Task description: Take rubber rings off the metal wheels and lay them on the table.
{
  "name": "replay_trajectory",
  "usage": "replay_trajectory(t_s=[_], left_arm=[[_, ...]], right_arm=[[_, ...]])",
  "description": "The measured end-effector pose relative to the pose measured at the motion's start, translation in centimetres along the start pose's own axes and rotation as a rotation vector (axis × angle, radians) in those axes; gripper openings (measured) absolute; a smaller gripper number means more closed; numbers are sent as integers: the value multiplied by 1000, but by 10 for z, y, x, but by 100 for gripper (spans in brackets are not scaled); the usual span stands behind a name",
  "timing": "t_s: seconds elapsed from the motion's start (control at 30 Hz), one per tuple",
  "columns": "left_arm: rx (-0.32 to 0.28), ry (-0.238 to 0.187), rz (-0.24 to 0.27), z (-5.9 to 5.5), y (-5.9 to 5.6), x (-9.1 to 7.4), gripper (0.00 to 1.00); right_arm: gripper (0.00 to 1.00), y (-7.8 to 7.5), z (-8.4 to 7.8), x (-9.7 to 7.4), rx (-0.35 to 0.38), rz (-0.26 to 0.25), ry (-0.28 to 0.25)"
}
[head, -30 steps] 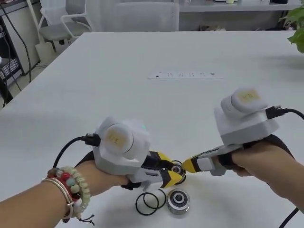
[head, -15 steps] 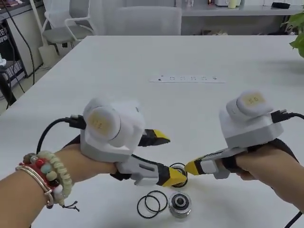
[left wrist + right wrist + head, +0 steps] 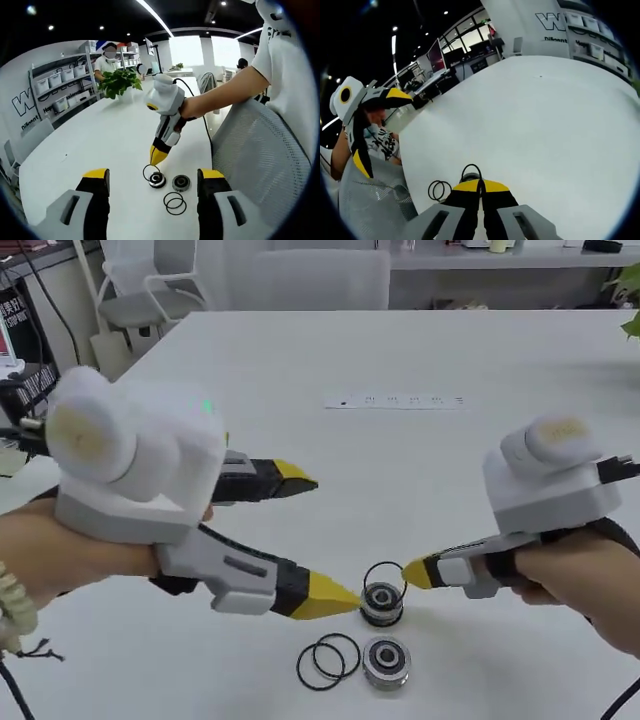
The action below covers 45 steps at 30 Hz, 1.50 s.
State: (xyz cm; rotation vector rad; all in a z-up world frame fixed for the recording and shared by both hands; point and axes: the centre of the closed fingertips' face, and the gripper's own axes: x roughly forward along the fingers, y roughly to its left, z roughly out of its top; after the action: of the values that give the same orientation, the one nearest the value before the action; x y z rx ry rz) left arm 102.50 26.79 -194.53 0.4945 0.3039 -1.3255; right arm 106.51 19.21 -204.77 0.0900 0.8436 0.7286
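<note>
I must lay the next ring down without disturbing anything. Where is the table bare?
Bare: the wide white table between the flat white power strip and the open left tool. Crowded: the near edge, where two loose black rubber rings, one round metal wheel, a second wheel and the shut right tool, holding a third ring, sit close.

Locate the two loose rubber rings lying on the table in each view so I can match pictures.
Head view: loose rings, bottom centre, left of the nearer wheel.
Left gripper view: loose rings, low centre, between the jaws.
Right gripper view: loose rings, lower left of the jaws.
Shared landmark: the upright ring at the right gripper tip.
</note>
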Motion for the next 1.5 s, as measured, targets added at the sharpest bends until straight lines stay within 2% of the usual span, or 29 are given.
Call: replay_trajectory(t_s=[0.1,0.2,0.4,0.67,0.77,0.87,1.03,1.13,1.37,1.5], left_arm=[[15,28,34,-6,0,-13,72],[24,46,40,-11,-4,-23,74],[-29,34,69,-19,-13,-44,87],[-111,26,105,-37,-28,-61,92],[-143,25,114,-43,-33,-64,94],[-174,47,117,-56,-41,-66,94],[-210,71,118,-69,-51,-63,95],[-208,105,131,-76,-49,-63,95],[-225,108,138,-81,-47,-61,93],[-238,127,142,-88,-47,-58,94]], right_arm=[[0,1,3,-3,10,3,-17],[0,4,6,-5,18,9,-32],[0,8,10,-7,25,19,-56],[0,13,10,-7,28,36,-55],[0,15,10,-6,25,43,-54],[0,20,11,-6,15,52,-55],[0,29,16,-7,-2,71,-64],[0,39,20,-9,-21,95,-75],[0,60,28,-11,-48,149,-94],[0,70,28,-8,-43,187,-95]])
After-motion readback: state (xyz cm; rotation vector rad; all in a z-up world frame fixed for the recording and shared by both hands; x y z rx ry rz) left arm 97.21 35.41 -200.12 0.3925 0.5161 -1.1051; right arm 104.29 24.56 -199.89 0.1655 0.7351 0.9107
